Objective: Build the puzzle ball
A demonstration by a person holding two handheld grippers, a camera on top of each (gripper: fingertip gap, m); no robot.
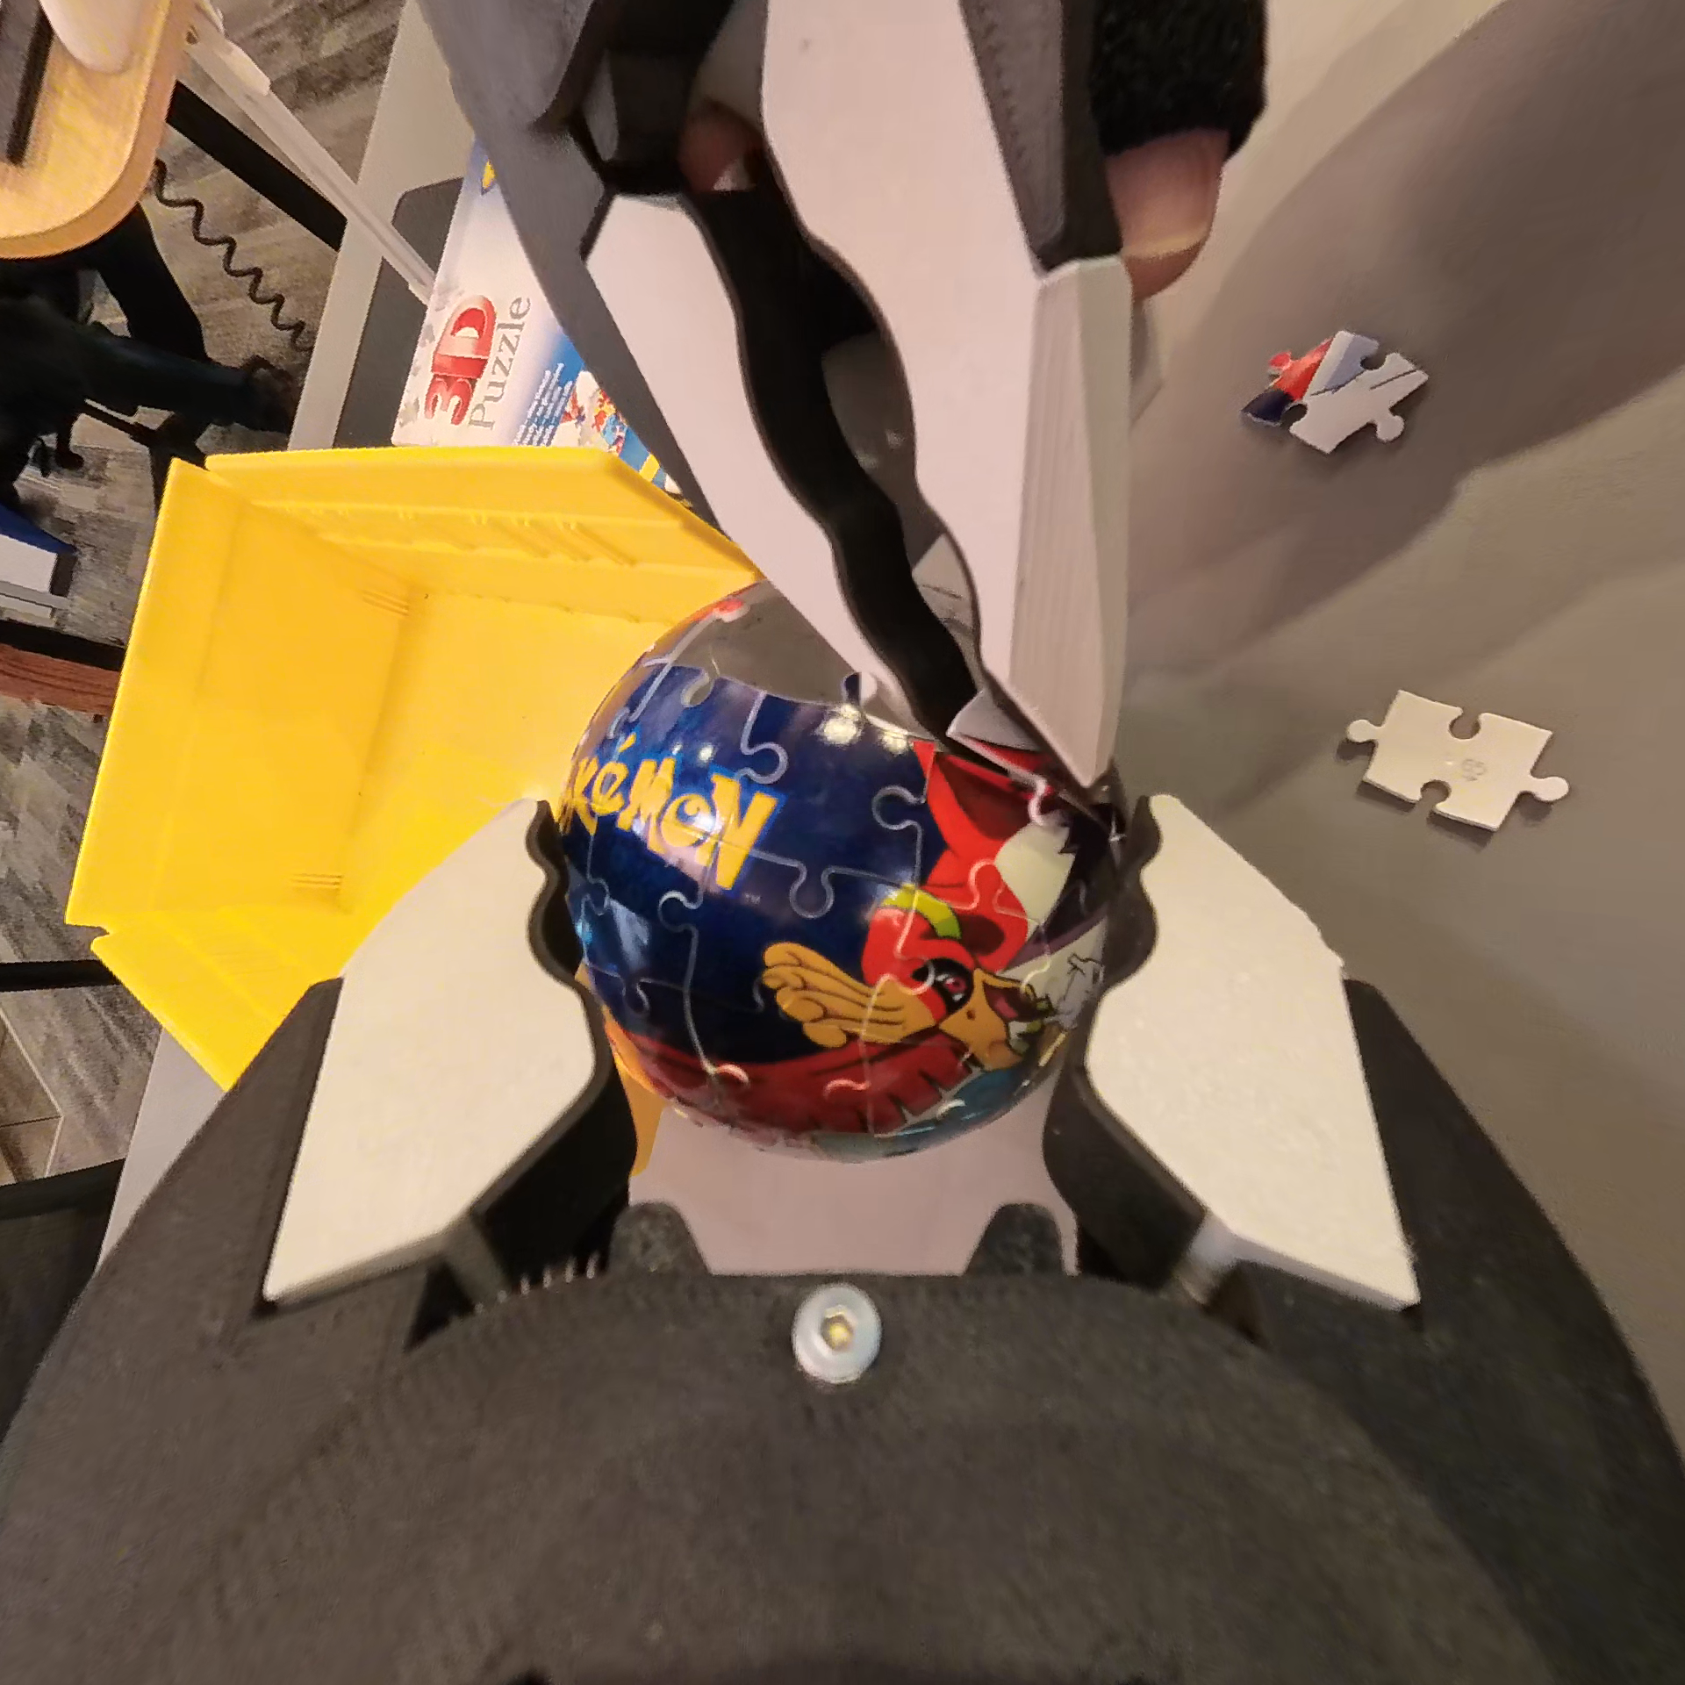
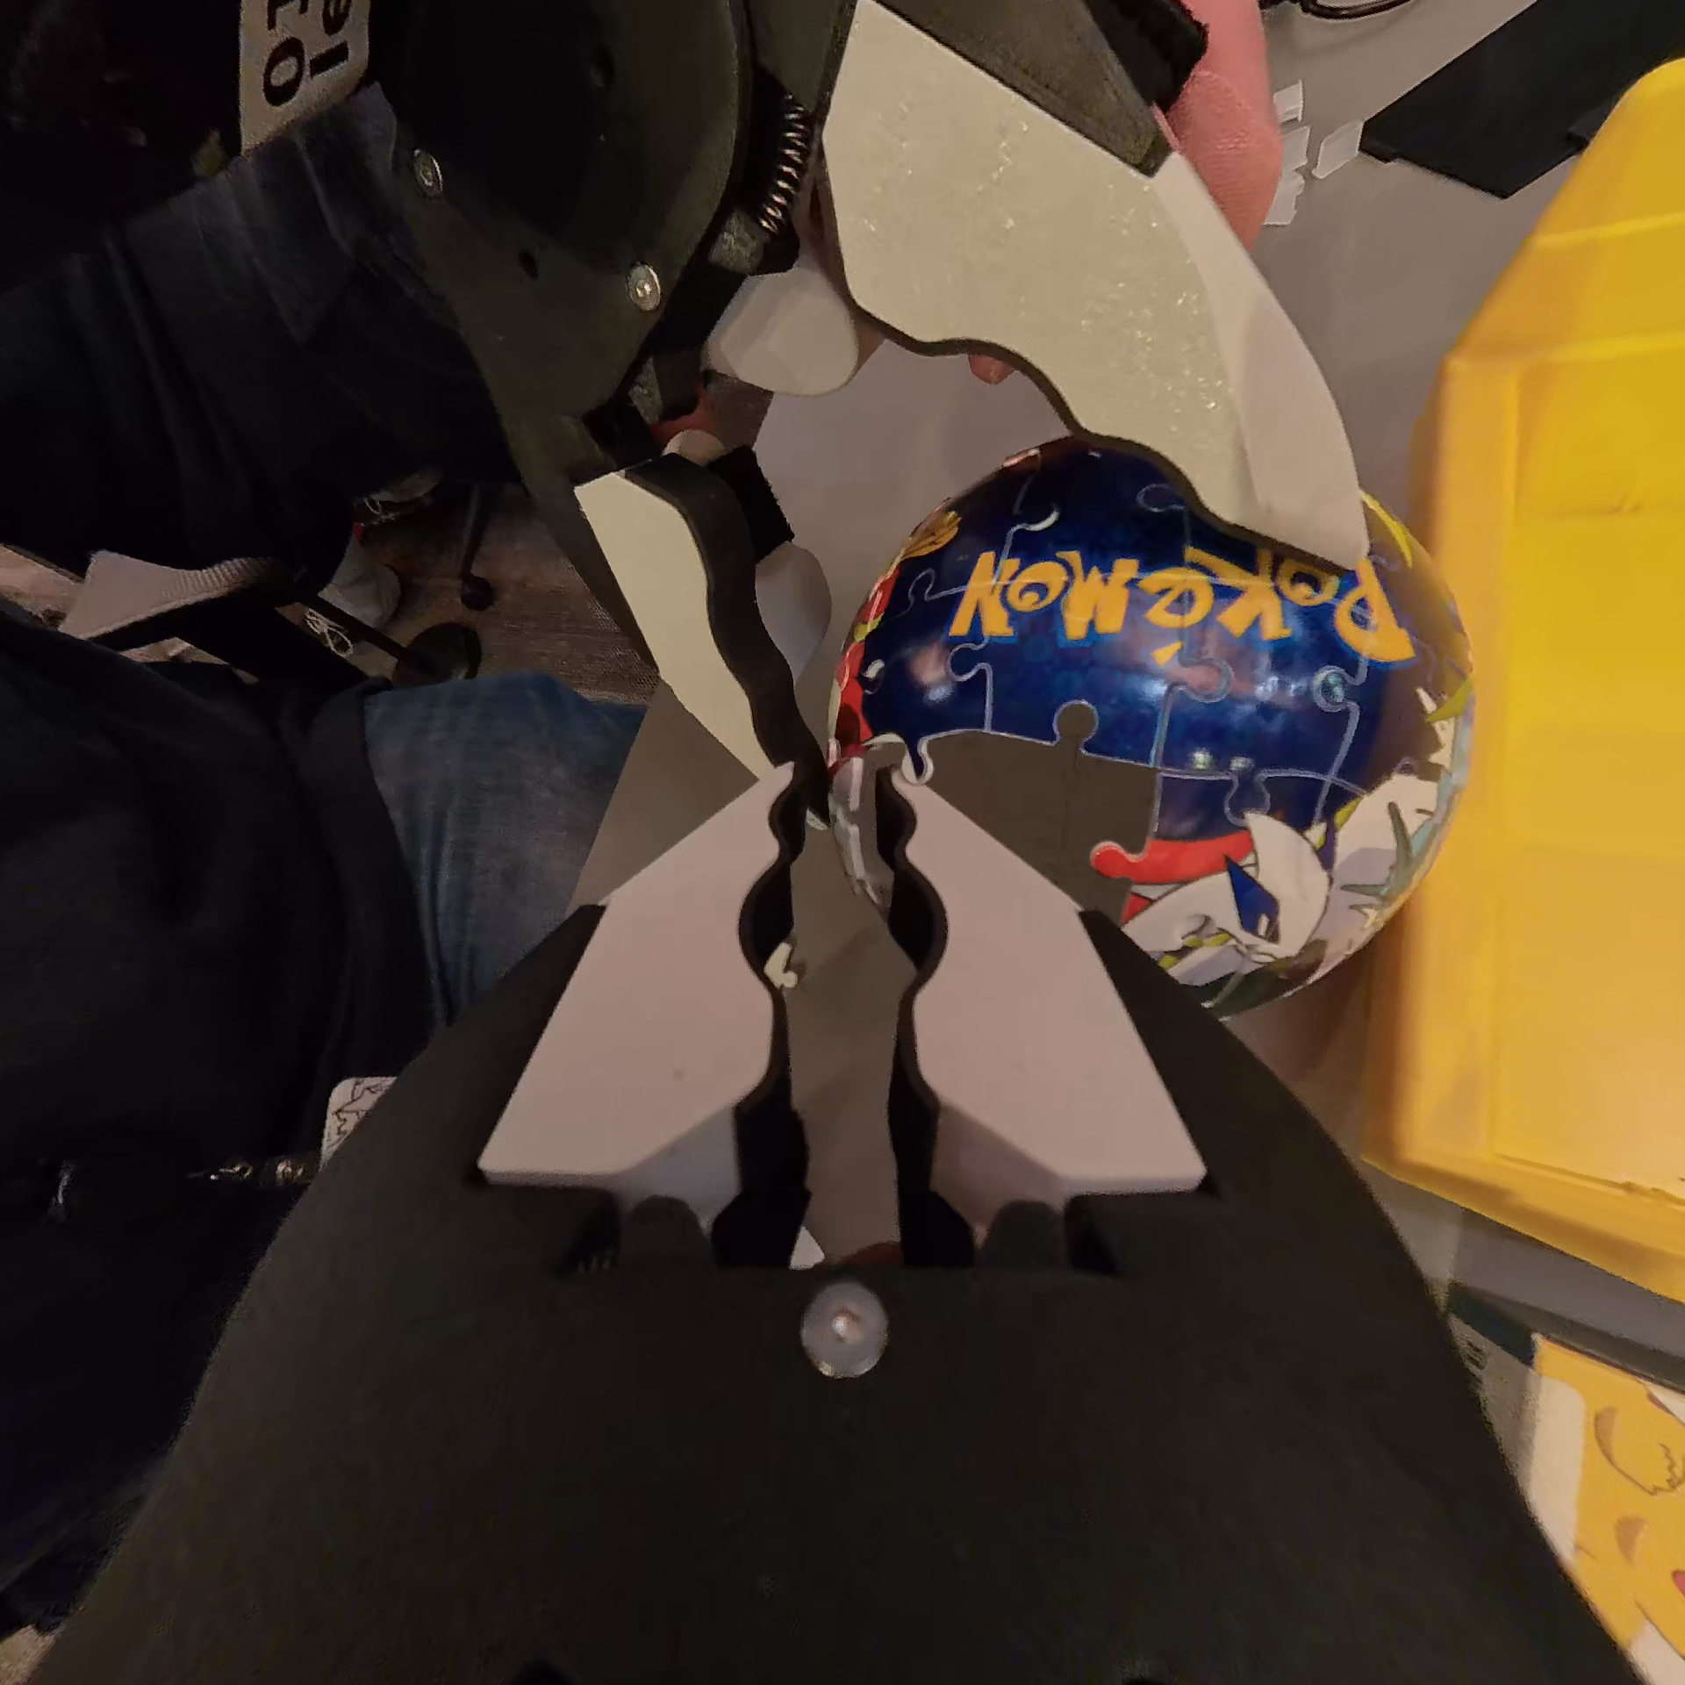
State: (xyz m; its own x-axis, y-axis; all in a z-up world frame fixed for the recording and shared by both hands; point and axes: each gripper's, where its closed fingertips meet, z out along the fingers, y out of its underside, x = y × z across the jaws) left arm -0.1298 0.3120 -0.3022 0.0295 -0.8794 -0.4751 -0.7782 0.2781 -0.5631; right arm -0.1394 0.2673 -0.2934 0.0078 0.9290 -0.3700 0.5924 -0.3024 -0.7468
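The left tool (image 1: 843, 898) is clamping the ball (image 1: 821, 912) between its spread fingers. The right tool (image 2: 843, 802) is pinching a piece (image 2: 852, 821) at the ball's gap (image 2: 1049, 802). Two loose pieces (image 1: 1331, 387) are lying on the tabletop (image 1: 1459, 1003) right of the left tool, a yellow bin (image 1: 319, 684) to its left.

The left gripper (image 1: 843, 821), white-fingered on a black body, clamps wide around the glossy blue puzzle ball (image 1: 821, 912). The matching right gripper (image 2: 841, 802) pinches a puzzle piece (image 2: 852, 821) at the ball's gap.

Blue, red and white puzzle ball (image 1: 821, 921); yellow bin (image 1: 301, 693).
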